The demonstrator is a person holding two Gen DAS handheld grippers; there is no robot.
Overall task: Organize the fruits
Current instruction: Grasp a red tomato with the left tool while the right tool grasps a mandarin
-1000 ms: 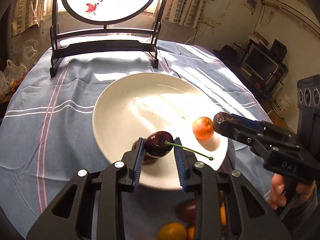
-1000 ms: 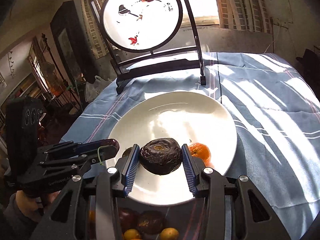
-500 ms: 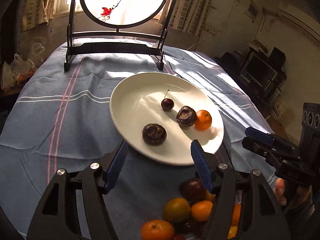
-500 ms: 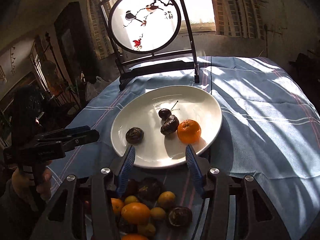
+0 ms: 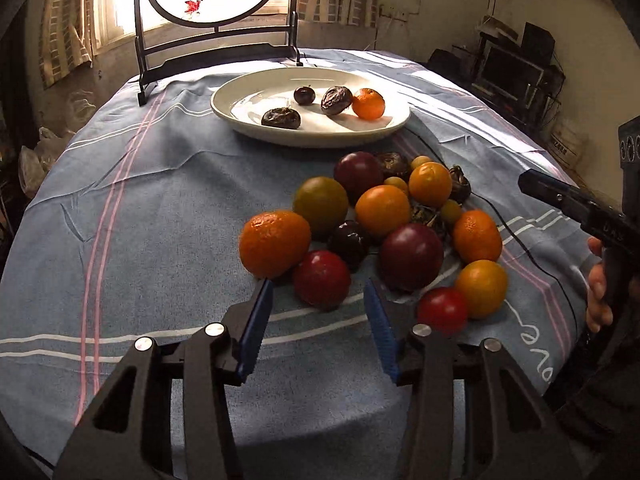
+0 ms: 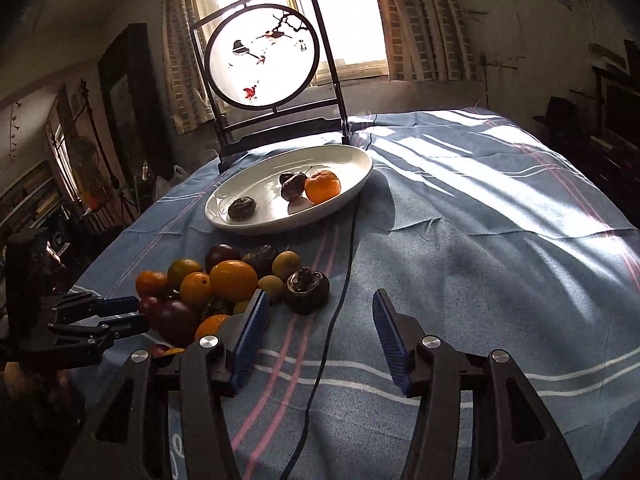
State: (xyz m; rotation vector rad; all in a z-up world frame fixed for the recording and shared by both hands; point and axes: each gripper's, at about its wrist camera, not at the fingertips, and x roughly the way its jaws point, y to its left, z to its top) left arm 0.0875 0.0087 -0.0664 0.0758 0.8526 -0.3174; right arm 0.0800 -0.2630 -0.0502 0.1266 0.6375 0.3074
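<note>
With four fruits on the plate and the pile waiting on the cloth, I held my left gripper and right gripper spread apart, empty, so most sorting remained.

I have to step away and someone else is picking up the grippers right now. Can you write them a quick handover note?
Left gripper: open, empty, just short of a red fruit at the pile's near edge.
Right gripper: open, empty, over bare tablecloth right of the pile.
Done: white plate holds four fruits: an orange, a cherry, two dark wrinkled ones.
Left: the fruit pile on the cloth, near side of the plate.
</note>
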